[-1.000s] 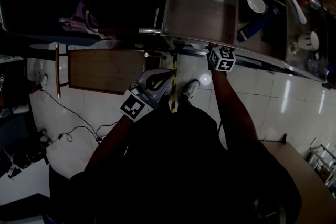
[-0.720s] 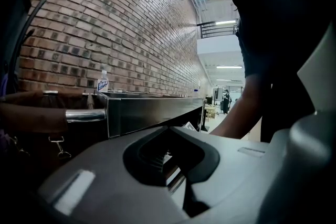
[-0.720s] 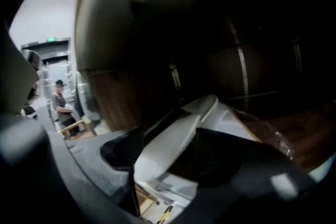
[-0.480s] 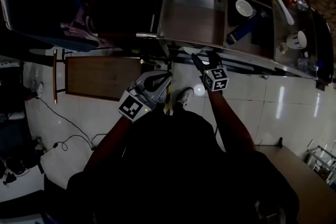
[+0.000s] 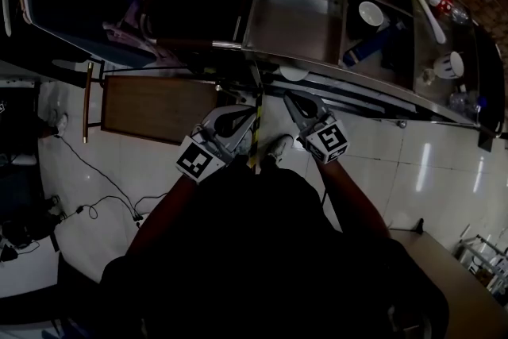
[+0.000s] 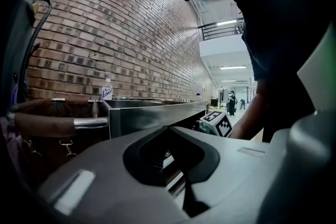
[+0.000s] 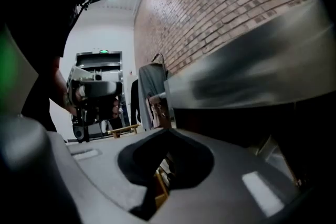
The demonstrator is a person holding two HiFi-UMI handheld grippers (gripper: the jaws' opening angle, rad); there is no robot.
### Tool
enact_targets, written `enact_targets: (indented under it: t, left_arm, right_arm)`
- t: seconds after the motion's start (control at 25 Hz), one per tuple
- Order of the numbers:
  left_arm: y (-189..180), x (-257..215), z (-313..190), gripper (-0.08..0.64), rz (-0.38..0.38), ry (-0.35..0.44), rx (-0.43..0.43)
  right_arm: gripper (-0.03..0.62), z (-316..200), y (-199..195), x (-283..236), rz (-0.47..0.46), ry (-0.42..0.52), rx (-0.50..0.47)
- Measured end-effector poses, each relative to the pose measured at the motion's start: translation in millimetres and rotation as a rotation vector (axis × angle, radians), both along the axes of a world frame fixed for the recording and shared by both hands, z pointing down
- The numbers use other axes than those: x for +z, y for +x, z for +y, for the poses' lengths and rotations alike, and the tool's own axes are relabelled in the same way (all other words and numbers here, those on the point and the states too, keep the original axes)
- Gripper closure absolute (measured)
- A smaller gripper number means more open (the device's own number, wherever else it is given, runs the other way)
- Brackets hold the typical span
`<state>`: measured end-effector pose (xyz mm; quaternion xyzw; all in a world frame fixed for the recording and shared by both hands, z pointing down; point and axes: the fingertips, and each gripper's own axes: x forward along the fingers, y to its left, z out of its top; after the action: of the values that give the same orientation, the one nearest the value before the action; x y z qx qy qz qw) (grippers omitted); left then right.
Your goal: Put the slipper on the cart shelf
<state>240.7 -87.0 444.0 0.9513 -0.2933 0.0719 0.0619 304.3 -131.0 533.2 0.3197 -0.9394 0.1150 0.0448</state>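
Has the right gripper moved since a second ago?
Yes. The grey right gripper has drawn back from the steel cart edge, toward the person; its jaws have just closed, empty.

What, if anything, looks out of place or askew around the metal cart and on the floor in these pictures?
Two things, mildly. A blue bottle seems to lie on its side on the cart, beside the white bowl, rather than standing. Loose cables trail across the tiled floor on the left, a trip risk.

White bowl [image 5: 371, 13] just beside a blue bottle [image 5: 369, 45], wooden table [image 5: 155, 109] on tiled floor [image 5: 429, 155], brick wall [image 6: 105, 23]
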Motion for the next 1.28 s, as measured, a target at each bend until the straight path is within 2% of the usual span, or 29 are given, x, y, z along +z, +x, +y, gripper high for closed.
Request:
enact_targets:
  t: [0.24, 0.36, 0.56, 0.76, 1.12, 1.28]
  left_arm:
    - [-17.8, -4.3, 5.8, 0.560, -0.016, 0.004, -0.044]
    - [-32.5, -12.4, 8.5, 0.560, -0.010, 0.017, -0.068]
    - [-68.5, -20.4, 6.2, 0.560, -0.013, 0.050, -0.101]
    - [-118.8, -23.6, 16.5, 0.560, -0.001, 0.074, -0.090]
    - [-233.4, -20.2, 41.0, 0.560, 0.039, 0.071, -0.046]
    - [-271.3, -15.3, 55.2, 0.560, 0.056, 0.064, -0.017]
  right_arm:
    - [0.592, 13.9, -30.2, -57.3, -0.043, 0.099, -0.084]
    - [0.592, 25.0, -49.8, -78.5, -0.025, 0.152, -0.109]
    - [0.592, 40.9, -94.7, -94.0, 0.018, 0.175, -0.154]
    - [0.591, 57.9, -150.2, -99.6, 0.023, 0.161, -0.177]
    - [0.591, 84.9, -257.3, -103.5, 0.053, 0.142, -0.128]
    - [0.591, 101.1, -297.0, -103.5, 0.055, 0.123, -0.098]
